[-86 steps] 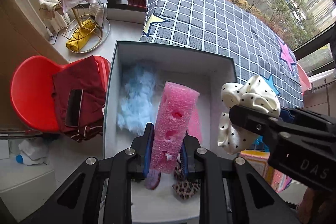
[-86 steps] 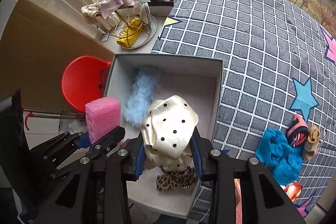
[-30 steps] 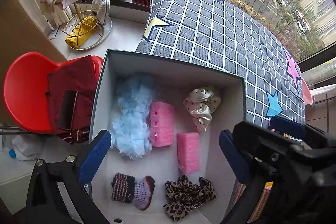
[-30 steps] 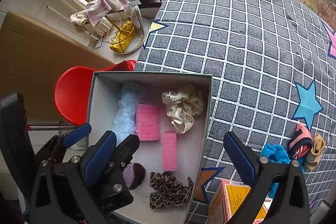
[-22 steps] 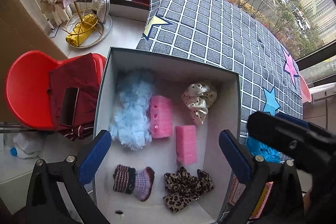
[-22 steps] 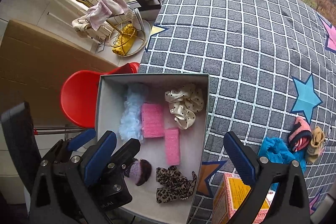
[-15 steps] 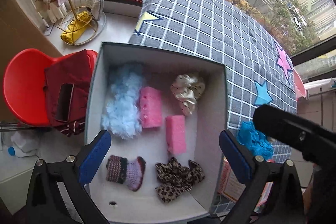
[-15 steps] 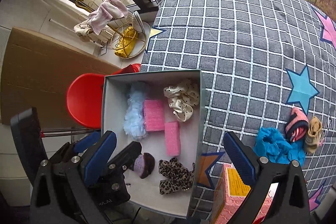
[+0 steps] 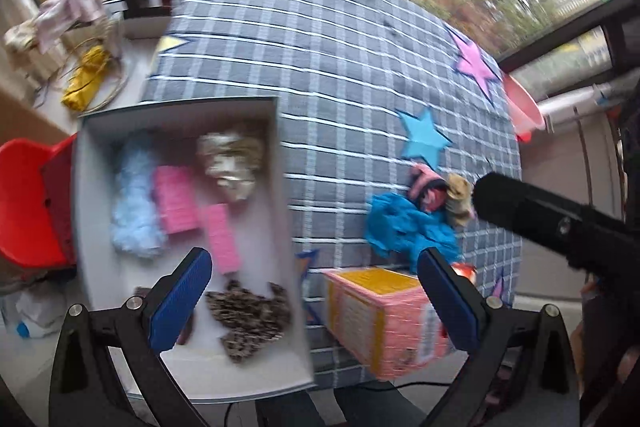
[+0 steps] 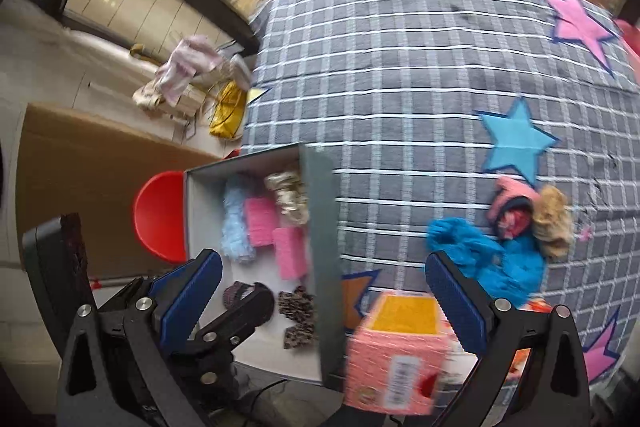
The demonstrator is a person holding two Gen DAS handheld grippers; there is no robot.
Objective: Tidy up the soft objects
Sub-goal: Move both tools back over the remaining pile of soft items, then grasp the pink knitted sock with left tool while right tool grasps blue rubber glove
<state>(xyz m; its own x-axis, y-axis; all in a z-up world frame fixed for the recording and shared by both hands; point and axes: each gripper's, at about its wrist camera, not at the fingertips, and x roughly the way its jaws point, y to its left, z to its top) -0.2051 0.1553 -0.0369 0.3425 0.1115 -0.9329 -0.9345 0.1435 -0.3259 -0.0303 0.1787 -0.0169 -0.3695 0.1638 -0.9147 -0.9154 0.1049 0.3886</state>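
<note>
A grey white-checked mat (image 10: 420,87) carries pink and blue stars; the white box (image 9: 92,187) holds pink foam blocks (image 9: 176,199) and a leopard-print scrunchie (image 9: 250,315).

Both wrist views high, angled down; share box (image 9: 182,107) (image 10: 320,227), blanket (image 9: 340,67) (image 10: 400,87).

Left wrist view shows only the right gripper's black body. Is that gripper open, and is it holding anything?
Observer: The right gripper is wide open, with nothing between its fingers.
Operator: What is in the near left corner of the box? My own finger covers it.
Observer: A striped knit piece lies there, beside the leopard scrunchie.
Operator: Anything left of the red chair?
Observer: A flat brown cardboard sheet.
</note>
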